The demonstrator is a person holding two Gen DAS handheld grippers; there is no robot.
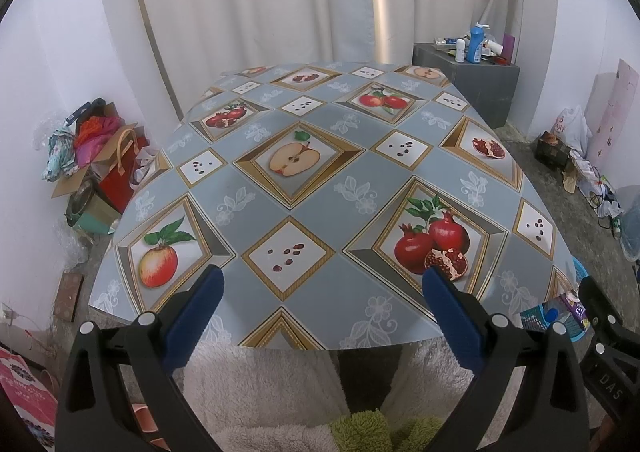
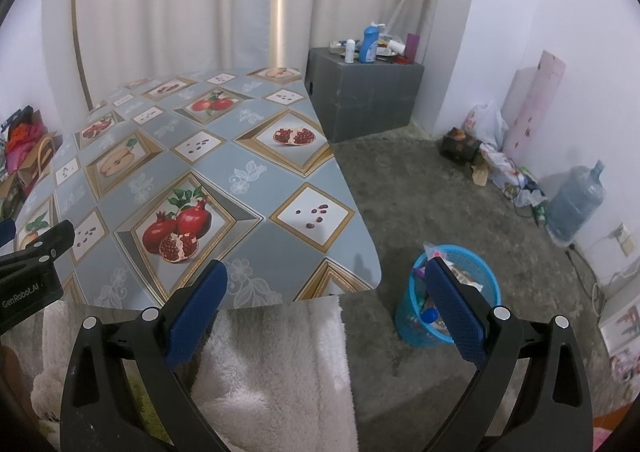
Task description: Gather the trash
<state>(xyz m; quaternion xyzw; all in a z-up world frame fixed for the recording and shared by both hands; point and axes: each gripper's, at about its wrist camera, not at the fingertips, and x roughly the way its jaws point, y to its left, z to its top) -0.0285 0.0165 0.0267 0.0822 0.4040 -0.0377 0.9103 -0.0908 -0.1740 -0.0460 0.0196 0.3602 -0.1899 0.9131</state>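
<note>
Nearest the cameras, both tools hang with nothing held. The left gripper (image 1: 322, 284) has its blue fingers (image 1: 448, 304) spread wide over the near edge of the table; the right gripper (image 2: 326, 284) is likewise spread, its right-hand pad lying across the view of the blue mesh wastebasket (image 2: 408, 316).

Below the near table edge, at 6 o'clock in both views, lies a white fleecy blanket (image 2: 272, 372), with a patch of green pile (image 1: 360, 430) nearer still.

The wastebasket stands on the grey carpet (image 2: 420, 187) just beside the table's near right corner, at about 5 o'clock in the right wrist view and 4 o'clock, partly hidden, in the left. It holds wrappers and a blue-capped item: this is where the task's trash now shows.

The table, under a fruit-printed oilcloth (image 1: 308, 187) (image 2: 224, 171), bears no loose object in either view; as a judgement, the collecting looks near done or done.

Farther off, at 1 o'clock, a grey box (image 2: 368, 99) carries bottles, among them a blue one (image 2: 370, 41). At 3 o'clock a water jug (image 2: 576, 199) stands near cables and bags by the wall; at 9 o'clock a heap of bags and cloth (image 1: 96, 147) sits on the floor.

Risks, as judgement: the light basket could tip if a finger catches its rim on a reach; the floor clutter may be mistaken for trash, or trash for belongings; the fruit print could mask a small scrap.
</note>
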